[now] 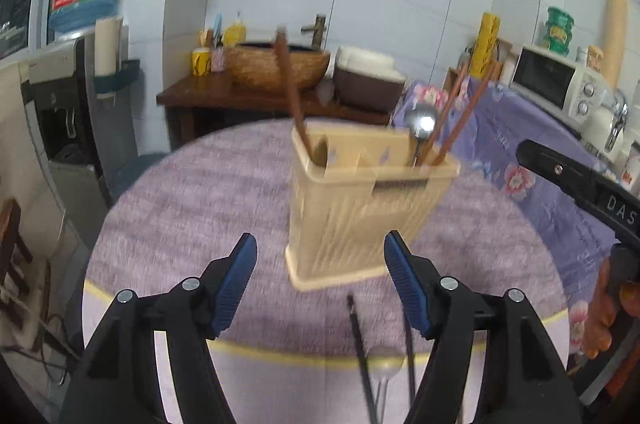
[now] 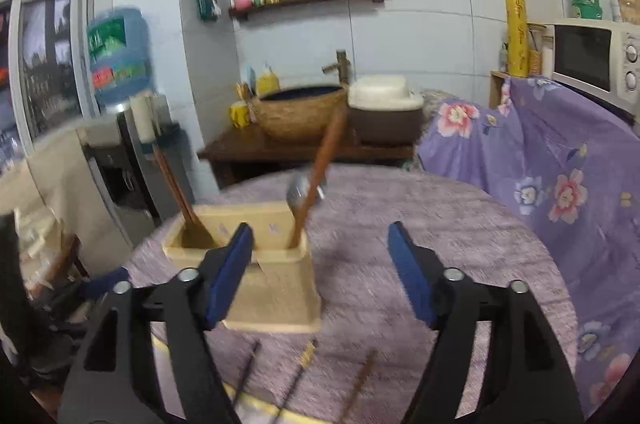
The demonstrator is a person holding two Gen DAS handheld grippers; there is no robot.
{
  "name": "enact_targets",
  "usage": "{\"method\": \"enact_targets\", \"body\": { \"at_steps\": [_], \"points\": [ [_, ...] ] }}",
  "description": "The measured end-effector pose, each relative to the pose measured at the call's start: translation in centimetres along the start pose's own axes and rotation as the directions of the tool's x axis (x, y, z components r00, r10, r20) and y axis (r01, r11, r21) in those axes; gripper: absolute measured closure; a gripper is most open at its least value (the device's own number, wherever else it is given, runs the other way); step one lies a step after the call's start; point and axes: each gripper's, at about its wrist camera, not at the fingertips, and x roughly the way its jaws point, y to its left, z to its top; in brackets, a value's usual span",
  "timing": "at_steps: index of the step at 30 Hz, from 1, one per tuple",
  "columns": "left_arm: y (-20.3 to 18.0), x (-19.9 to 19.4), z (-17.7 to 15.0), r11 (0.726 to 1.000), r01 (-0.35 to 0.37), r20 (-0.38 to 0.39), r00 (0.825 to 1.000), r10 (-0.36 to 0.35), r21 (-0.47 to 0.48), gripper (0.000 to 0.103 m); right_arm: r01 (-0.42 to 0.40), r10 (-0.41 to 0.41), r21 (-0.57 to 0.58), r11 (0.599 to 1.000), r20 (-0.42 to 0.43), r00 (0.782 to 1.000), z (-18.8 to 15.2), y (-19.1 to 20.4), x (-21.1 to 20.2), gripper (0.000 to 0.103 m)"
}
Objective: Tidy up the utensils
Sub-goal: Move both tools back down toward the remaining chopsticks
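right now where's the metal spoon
The metal spoon stands bowl-up in the right compartment of the beige utensil holder in the left wrist view, beside brown chopsticks, on the purple-clothed table.

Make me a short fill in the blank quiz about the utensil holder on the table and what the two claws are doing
1. Both the left claw and the right claw are ____ and hold nothing.
2. The utensil holder stands on a ____ tablecloth.
3. The metal spoon stands in the holder with its bowl pointing ____.

Missing words: open; purple; up
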Motion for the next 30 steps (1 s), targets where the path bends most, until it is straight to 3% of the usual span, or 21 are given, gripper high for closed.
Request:
{"method": "enact_targets", "body": {
  "at_steps": [5,9,11,18,25,30],
  "points": [
    [0.6,1.6,-5.7,0.999,0.006,-0.167,0.986,-0.012,-0.032,0.039,0.075,-0.085,-0.055,0.996,-0.202,0.976,-7.6,0.0,1.6,0.020],
    [0.8,1.5,-9.0,0.997,0.014,-0.222,0.975,-0.029,-0.070,0.042,0.087,-0.103,-0.062,0.994,-0.351,0.931,-13.1,0.2,2.1,0.019],
    [0.4,1.0,-10.2,0.998,0.014,-0.232,0.972,-0.029,-0.066,0.042,0.087,-0.106,-0.066,0.994,-0.384,0.917,-14.7,0.5,2.0,0.018],
    [-1.0,0.7,-11.2,1.000,0.007,-0.240,0.971,-0.007,0.002,0.042,0.091,-0.136,-0.125,0.988,-0.419,0.898,-17.1,1.9,1.1,0.015],
    [-2.2,3.1,-10.2,0.999,0.038,-0.264,0.964,-0.034,0.011,0.048,0.102,-0.143,-0.118,0.988,-0.417,0.897,-17.3,1.6,1.1,0.014],
    [-2.9,4.7,-10.4,0.999,0.014,-0.284,0.959,-0.003,0.037,0.053,0.107,-0.145,-0.113,0.988,-0.418,0.897,-17.4,1.4,1.1,0.012]
  ]
}}
